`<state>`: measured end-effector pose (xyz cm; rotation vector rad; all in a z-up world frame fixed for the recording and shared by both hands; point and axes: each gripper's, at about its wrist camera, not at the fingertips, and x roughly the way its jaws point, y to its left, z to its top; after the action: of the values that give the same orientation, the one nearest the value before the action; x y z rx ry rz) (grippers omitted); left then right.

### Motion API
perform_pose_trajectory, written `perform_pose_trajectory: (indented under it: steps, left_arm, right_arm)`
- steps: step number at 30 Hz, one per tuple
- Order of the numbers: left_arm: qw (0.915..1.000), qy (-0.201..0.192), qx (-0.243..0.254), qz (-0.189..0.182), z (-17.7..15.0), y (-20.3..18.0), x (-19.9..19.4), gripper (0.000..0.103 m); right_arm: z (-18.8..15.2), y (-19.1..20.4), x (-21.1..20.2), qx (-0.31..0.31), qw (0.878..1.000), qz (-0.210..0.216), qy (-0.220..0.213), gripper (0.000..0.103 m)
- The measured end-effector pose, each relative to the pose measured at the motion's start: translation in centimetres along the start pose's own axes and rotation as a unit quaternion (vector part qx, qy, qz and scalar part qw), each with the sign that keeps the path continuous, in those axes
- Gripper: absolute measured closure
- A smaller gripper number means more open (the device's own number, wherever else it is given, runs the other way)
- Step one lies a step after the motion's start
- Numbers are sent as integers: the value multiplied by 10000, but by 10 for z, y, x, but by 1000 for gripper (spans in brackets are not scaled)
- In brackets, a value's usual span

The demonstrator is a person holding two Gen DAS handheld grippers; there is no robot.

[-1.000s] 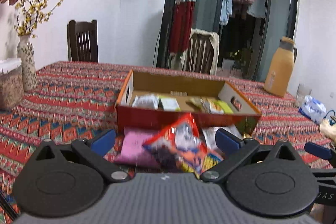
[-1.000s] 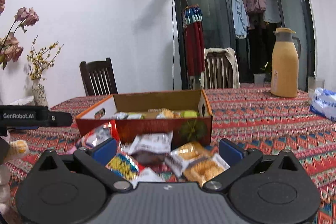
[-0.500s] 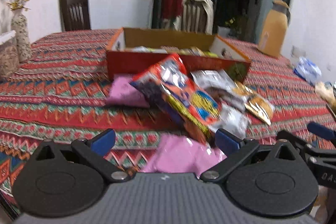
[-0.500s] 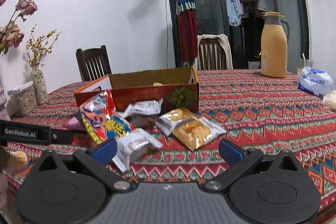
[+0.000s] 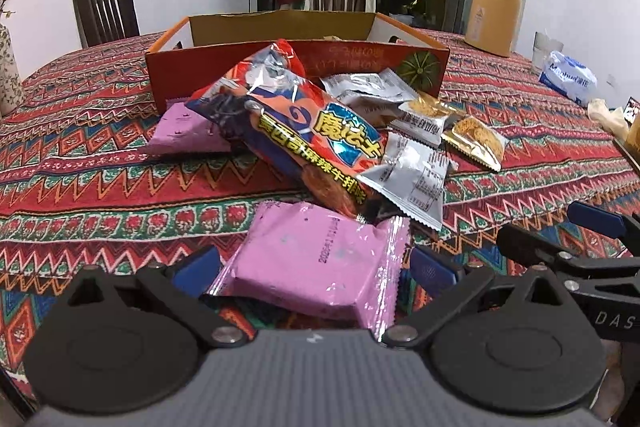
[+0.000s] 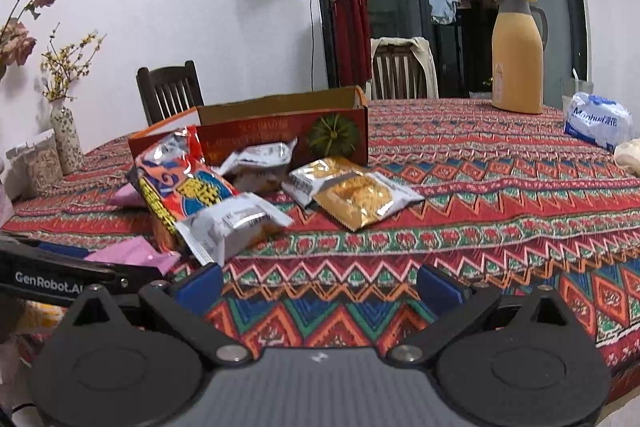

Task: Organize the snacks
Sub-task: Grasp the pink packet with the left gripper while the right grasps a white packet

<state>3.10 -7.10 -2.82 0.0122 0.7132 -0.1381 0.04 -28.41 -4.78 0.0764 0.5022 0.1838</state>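
With my left hand-held gripper spread wide around the pink packet lying on the surface at 6 o'clock of the box, I'd squeeze its flat middle, right hand-held gripper apart, idle.

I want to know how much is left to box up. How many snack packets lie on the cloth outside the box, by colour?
Pink packets: 2
Red bag: 1
Silver packets: 2
Gold packets: 2
Total: 7
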Motion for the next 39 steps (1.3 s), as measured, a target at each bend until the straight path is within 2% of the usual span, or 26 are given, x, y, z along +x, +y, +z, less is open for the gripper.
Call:
perform_pose_trajectory:
  steps: [6,9,12,16,23,26,29,35,39]
  left_arm:
    - [9999,-75,78,-24,-3,-2,2,4]
    - [9998,-154,82,-97,-4,-1,0,12]
    - [9996,-244,100,-123,-4,1,-3,26]
    - [9992,-377,49,-159,-7,5,-10,32]
    - [9979,-625,-72,-146,-9,18,-24,33]
    - [9970,-760,-115,-85,-8,24,-31,33]
    - [9961,-861,-169,-32,-6,32,-35,33]
    - [9952,-942,-247,50,-2,46,-37,33]
    - [9935,-1083,-331,57,3,54,-42,33]
  right_arm:
    - [-6,-1,5,-56,10000,-22,54,0]
    - [-7,1,6,-114,9999,-42,46,0]
    - [-9,5,7,-245,9996,-118,50,0]
    - [-14,12,8,-369,9989,-266,-56,0]
    - [-14,14,9,-355,9989,-289,-88,0]
    - [-5,19,9,-271,9996,-78,-46,1]
    - [5,34,14,-574,9983,42,-111,0]
    - [25,57,34,-1182,9928,169,102,1]
    - [42,69,40,-1524,9878,315,75,1]
